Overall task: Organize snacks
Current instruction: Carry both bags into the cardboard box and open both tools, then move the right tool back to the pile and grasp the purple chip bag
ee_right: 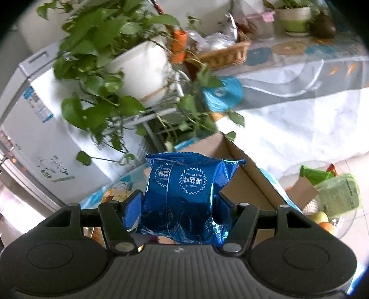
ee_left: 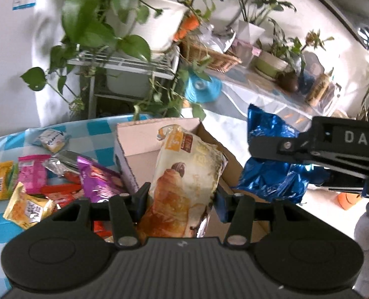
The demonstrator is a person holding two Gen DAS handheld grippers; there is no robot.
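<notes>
jaws of the left gripper (ee_left: 182,196) pinched the croissant pack (ee_left: 184,182) at lower centre, over the cardboard box (ee_left: 134,144); the right gripper (ee_right: 179,206) clamped a blue seaweed packet (ee_right: 187,194) (box edge just behind). best released low, inside the walls.

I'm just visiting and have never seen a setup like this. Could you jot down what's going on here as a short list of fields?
Left gripper: shut on a croissant packet
Right gripper: shut on a blue foil snack bag
Cardboard box: open, beyond both grippers, beside the loose snacks
Loose snacks: scattered on the blue checked tablecloth, left of the box
Background: potted plants, wicker basket
Stage: both packets lifted, not yet in the box
</notes>
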